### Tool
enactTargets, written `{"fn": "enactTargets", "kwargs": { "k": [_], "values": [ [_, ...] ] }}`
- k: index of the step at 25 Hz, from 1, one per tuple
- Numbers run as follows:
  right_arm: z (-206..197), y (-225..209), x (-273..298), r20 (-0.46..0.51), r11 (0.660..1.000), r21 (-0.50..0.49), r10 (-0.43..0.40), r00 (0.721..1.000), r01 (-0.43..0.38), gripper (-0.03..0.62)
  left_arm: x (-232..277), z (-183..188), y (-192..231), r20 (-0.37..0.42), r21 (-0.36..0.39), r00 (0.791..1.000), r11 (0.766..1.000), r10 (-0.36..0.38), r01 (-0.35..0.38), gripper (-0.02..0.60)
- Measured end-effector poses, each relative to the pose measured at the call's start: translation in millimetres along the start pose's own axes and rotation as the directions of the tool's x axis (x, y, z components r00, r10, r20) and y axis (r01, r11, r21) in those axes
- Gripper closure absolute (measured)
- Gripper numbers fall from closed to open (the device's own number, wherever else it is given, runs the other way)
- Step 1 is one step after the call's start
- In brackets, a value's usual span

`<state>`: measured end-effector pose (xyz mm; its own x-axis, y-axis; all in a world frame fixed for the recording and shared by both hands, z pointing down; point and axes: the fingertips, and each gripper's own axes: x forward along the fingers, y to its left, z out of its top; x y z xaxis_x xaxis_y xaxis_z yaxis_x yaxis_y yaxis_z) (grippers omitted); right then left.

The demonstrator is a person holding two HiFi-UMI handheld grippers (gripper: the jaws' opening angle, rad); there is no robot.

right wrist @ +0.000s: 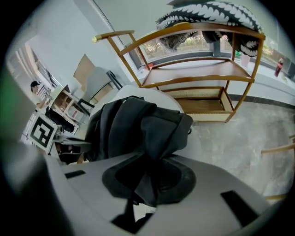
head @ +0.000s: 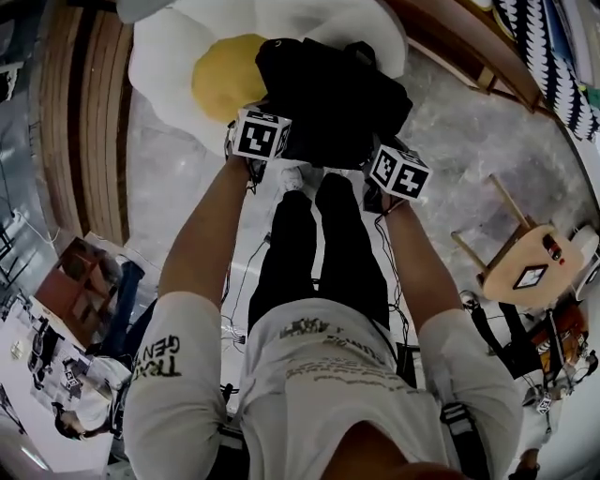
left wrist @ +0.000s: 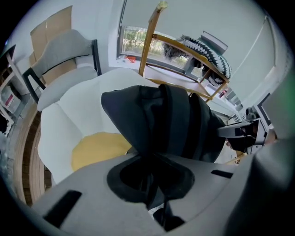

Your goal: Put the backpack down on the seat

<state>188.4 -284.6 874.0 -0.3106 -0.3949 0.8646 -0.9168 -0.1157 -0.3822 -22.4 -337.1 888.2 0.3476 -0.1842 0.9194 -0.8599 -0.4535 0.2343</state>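
The left gripper (left wrist: pixel 150 182) has its jaws nearly together, pinching a bunched fold of the black backpack (left wrist: pixel 170 120), whose cloth runs up out of the jaws and fills the middle of the left gripper view. The right gripper (right wrist: pixel 147 184) is clamped the same way on another fold of the bag, with a slightly wider gap that the cloth fills. In the head view both grippers sit side by side at the near edge of the backpack, each marker cube towards the camera, with the person's arms stretched out and down to them. The backpack hangs between them over the seat (head: pixel 169 66), a white, rounded cushion with a yellow centre (head: pixel 220 75). The bag covers the right part of that yellow patch and the white lobe beside it. Whether its underside already rests on the seat I cannot tell. The person's legs (head: pixel 319 253) in black trousers stand just before the seat, below the grippers. A wooden rack (right wrist: pixel 198 78) with a black-and-white cloth (right wrist: pixel 207 11) on top stands behind the seat, and a grey chair (left wrist: pixel 60 55) stands behind the seat on the other side. A small wooden table (head: pixel 530 262) stands on the grey floor (head: pixel 450 122), well apart to the right. Nothing lies between the bag and the cushion.
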Motion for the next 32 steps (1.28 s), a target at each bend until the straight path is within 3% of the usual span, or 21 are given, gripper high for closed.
{"fn": "enactTargets", "kwargs": {
  "k": [4, 7, 9, 10, 14, 16, 18, 19, 20, 21, 24, 28, 32],
  "values": [
    [8, -4, 11, -0.011, 1.000, -0.011, -0.011, 1.000, 0.010, 0.517, 10, 12, 10, -0.010, 0.003, 1.000, 1.000, -0.003, 0.003, 0.538],
    [-7, -9, 23, -0.055, 1.000, -0.013, -0.012, 0.998, 0.012, 0.505, 17, -2, 13, -0.102, -0.061, 0.995, 0.998, -0.008, 0.002, 0.538],
    [-20, -11, 30, -0.082, 1.000, 0.001, -0.005, 0.997, 0.005, 0.466, 19, -15, 13, -0.152, -0.093, 0.988, 0.996, -0.018, 0.003, 0.370],
    [-24, -14, 30, -0.091, 1.000, 0.001, -0.015, 0.996, 0.016, 0.437, 19, -18, 13, -0.152, -0.098, 0.988, 0.995, -0.013, -0.002, 0.336],
    [-21, -18, 20, -0.043, 0.996, -0.045, -0.080, 0.996, 0.078, 0.374, 5, -13, 15, -0.083, -0.093, 0.996, 0.995, 0.023, -0.031, 0.333],
    [-19, -5, 19, -0.004, 0.996, -0.057, -0.064, 0.998, 0.064, 0.355, -10, -14, 18, -0.049, -0.118, 0.999, 0.993, 0.021, -0.027, 0.333],
    [-14, 4, 10, 0.022, 0.996, -0.087, -0.030, 0.999, 0.032, 0.357, -23, -10, 9, 0.015, -0.158, 0.999, 0.987, 0.028, -0.026, 0.411],
    [-8, 6, 1, 0.039, 0.993, -0.113, -0.019, 0.999, 0.023, 0.411, -29, -5, 1, 0.054, -0.171, 0.998, 0.985, 0.039, -0.029, 0.494],
    [-1, 10, -9, 0.063, 0.989, -0.145, -0.010, 0.998, 0.019, 0.522, -37, 2, -6, 0.091, -0.179, 0.995, 0.983, 0.047, -0.030, 0.529],
    [5, 17, -18, 0.087, 0.983, -0.180, 0.001, 0.996, 0.015, 0.550, -47, 9, -12, 0.125, -0.182, 0.991, 0.983, 0.046, -0.023, 0.542],
    [21, 53, -45, 0.139, 0.960, -0.279, 0.059, 0.988, -0.018, 0.566, -84, 25, -27, 0.210, -0.158, 0.977, 0.987, 0.029, 0.004, 0.560],
    [38, 100, -91, 0.204, 0.936, -0.349, 0.123, 0.971, -0.045, 0.568, -143, 39, -45, 0.303, -0.075, 0.951, 0.997, 0.056, -0.034, 0.560],
    [65, 138, -146, 0.297, 0.925, -0.377, 0.159, 0.941, -0.037, 0.568, -204, 60, -62, 0.401, -0.112, 0.913, 0.993, 0.071, -0.028, 0.561]
  ]
}}
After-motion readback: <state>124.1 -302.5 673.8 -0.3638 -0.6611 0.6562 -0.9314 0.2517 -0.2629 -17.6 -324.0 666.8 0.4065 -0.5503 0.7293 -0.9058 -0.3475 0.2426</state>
